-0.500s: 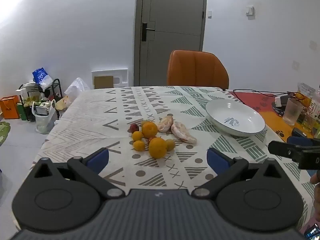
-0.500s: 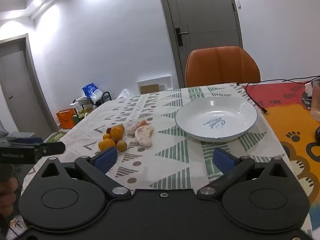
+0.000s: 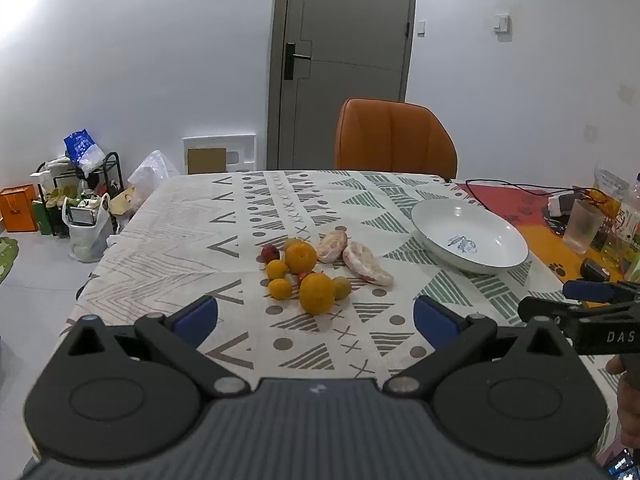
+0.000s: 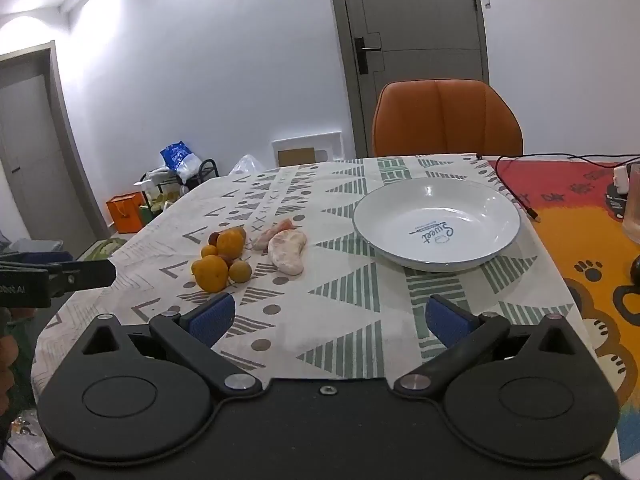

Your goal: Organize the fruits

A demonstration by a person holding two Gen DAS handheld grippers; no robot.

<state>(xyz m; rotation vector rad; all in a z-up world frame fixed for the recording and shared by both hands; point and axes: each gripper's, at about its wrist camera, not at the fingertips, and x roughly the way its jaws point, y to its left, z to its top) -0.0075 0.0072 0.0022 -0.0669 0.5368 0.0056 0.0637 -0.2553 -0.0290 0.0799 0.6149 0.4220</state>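
Fruit sits in a loose cluster on the patterned tabletop (image 3: pixel 180 248): a large orange (image 3: pixel 317 293) at the near edge of the group, another orange (image 3: pixel 301 257) behind it, two small yellow-orange fruits (image 3: pixel 279 289) to their left, a small red fruit (image 3: pixel 270 253) at the far left, and a dull green-yellow one (image 3: pixel 342 287) touching the near orange on its right. Just right of the cluster lie two peeled pinkish citrus pieces (image 3: pixel 365 264), side by side. Farther right, well apart from the fruit, a white plate (image 4: pixel 496 196) with blue lettering stands on the cloth with nothing in it.

Both tongs hang above the near edge of the tabletop, tilted downward. The left tongs (image 3: pixel 316 318) are spread wide, holding nothing, with the near orange just beyond the gap. The right tongs (image 4: pixel 334 318) are likewise spread wide and hold nothing, facing bare cloth between the fruit and the plate.

An orange chair (image 3: pixel 394 140) stands at the far side, in front of a grey door (image 3: pixel 340 60).
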